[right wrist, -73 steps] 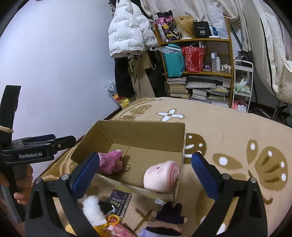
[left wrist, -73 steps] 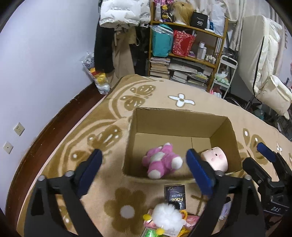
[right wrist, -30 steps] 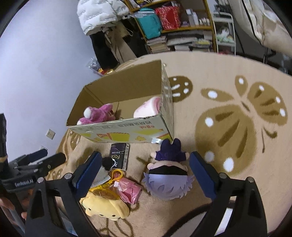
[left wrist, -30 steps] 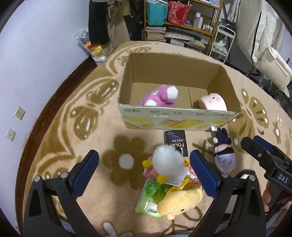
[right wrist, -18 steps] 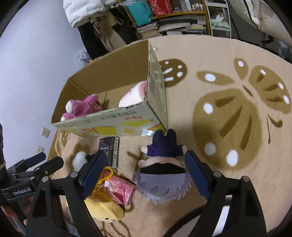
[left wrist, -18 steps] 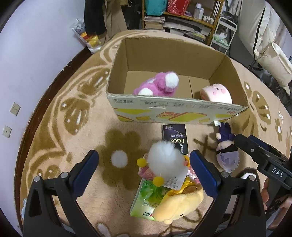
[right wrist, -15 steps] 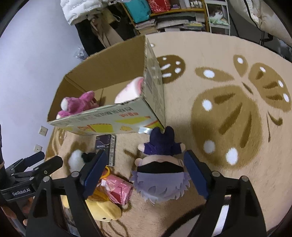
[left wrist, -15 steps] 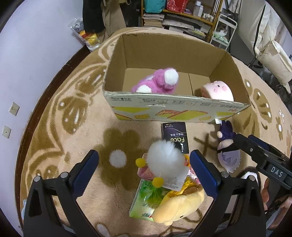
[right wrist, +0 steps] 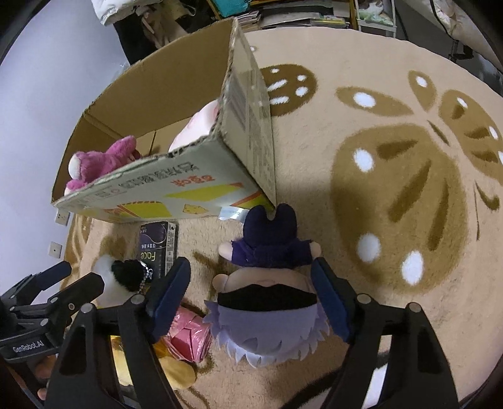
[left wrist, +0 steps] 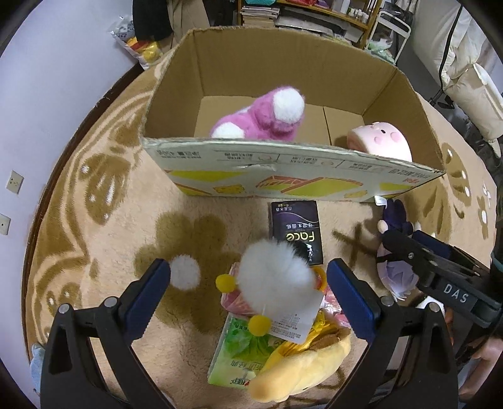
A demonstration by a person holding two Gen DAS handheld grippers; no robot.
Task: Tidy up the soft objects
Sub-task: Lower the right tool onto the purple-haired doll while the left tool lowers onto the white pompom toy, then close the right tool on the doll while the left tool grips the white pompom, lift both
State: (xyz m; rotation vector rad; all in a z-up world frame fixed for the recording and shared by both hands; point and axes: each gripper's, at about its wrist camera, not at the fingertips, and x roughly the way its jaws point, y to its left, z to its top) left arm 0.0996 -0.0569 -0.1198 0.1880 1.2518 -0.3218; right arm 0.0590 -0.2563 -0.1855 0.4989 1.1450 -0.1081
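Note:
A cardboard box stands on the rug and holds a pink plush bear and a pale pink plush. In front of it lie a white fluffy plush, a yellow plush and a purple-haired doll. My left gripper is open above the white plush. My right gripper is open with its fingers on either side of the doll's head, close above it.
A black "Face" pack, a green tissue pack and a pink wrapped packet lie among the plushes. The box corner is close to the doll. Shelves and clothes stand behind the box.
Both grippers have moved down and closer to the floor items. The right gripper now straddles the purple-haired doll; the left has come lower over the white plush.

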